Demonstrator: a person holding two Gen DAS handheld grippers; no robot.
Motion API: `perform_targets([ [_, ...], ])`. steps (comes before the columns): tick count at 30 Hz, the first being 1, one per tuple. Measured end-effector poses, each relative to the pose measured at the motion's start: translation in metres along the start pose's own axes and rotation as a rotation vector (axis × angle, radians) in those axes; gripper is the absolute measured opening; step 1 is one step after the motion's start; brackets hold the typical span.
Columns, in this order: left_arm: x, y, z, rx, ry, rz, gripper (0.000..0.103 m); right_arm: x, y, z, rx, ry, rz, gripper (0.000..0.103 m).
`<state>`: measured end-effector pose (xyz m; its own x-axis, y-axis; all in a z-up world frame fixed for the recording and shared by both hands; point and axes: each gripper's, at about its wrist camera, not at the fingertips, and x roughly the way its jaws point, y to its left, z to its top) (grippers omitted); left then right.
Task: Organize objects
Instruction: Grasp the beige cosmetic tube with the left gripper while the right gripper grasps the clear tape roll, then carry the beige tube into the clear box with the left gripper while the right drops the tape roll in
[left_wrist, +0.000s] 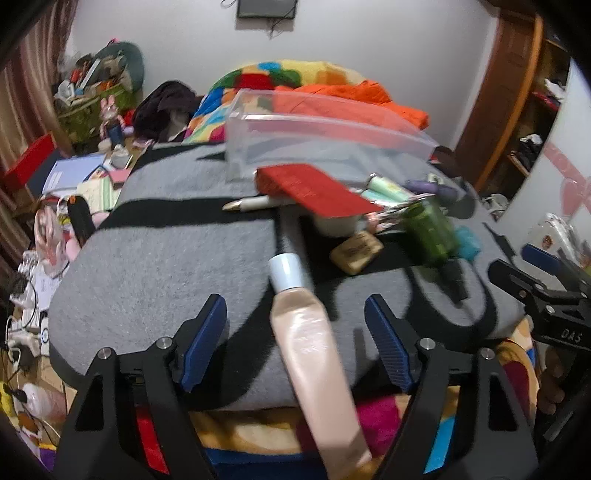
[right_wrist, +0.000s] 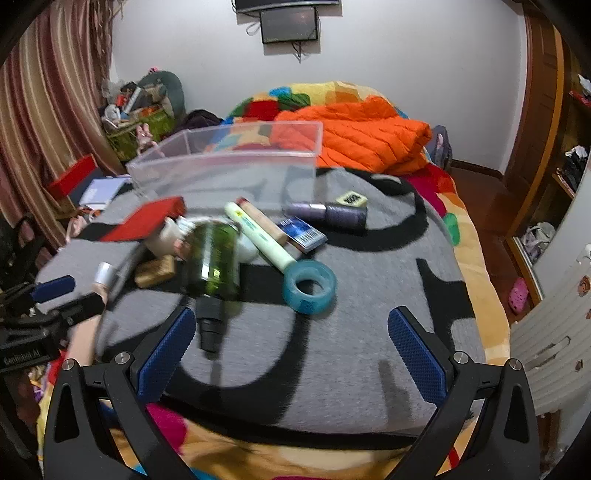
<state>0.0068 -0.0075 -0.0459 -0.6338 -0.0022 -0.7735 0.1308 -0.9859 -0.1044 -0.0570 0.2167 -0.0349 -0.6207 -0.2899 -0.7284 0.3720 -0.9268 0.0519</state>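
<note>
Pale pink, a cosmetic tube (left_wrist: 314, 354) lies between the left tongs (left_wrist: 295, 343), whose jaws stand wide apart without touching it, apparently lined up for a grasp. The right tongs (right_wrist: 291, 354) hover open above the grey blanket (right_wrist: 332, 354), near the green bottle (right_wrist: 216, 258). Farther back, scattered toiletries lie before the empty clear plastic bin (right_wrist: 229, 166), probably their destination.

a mat (right_wrist: 332, 350) lies on the bed (right_wrist: 476, 258). at its far edge stands an open box (right_wrist: 229, 166), with a folded jacket (right_wrist: 362, 136) behind it. before the box lies a heap of small things: a bottle (right_wrist: 214, 258) on its side, a tape ring (right_wrist: 309, 286) just to the right of it, a soap bar (left_wrist: 356, 251) to the left, and a tube (left_wrist: 314, 354) nearest the left front edge.
</note>
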Motion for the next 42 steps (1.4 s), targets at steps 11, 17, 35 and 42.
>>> perform_targets([
  [11, 0.028, 0.002, 0.011, -0.003, -0.01, 0.054, 0.064, 0.036, -0.023, 0.01, 0.062, 0.054, -0.007, 0.077],
  [17, 0.027, 0.004, 0.011, 0.01, -0.025, 0.069, 0.043, 0.046, -0.021, 0.013, 0.067, 0.062, 0.009, 0.052],
  [35, -0.008, 0.021, 0.041, -0.01, -0.106, 0.039, 0.02, 0.019, -0.014, 0.034, 0.027, -0.046, 0.004, 0.036],
  [42, -0.043, 0.022, 0.069, 0.011, -0.213, 0.057, 0.02, 0.001, -0.007, 0.053, 0.015, -0.114, 0.013, 0.036],
])
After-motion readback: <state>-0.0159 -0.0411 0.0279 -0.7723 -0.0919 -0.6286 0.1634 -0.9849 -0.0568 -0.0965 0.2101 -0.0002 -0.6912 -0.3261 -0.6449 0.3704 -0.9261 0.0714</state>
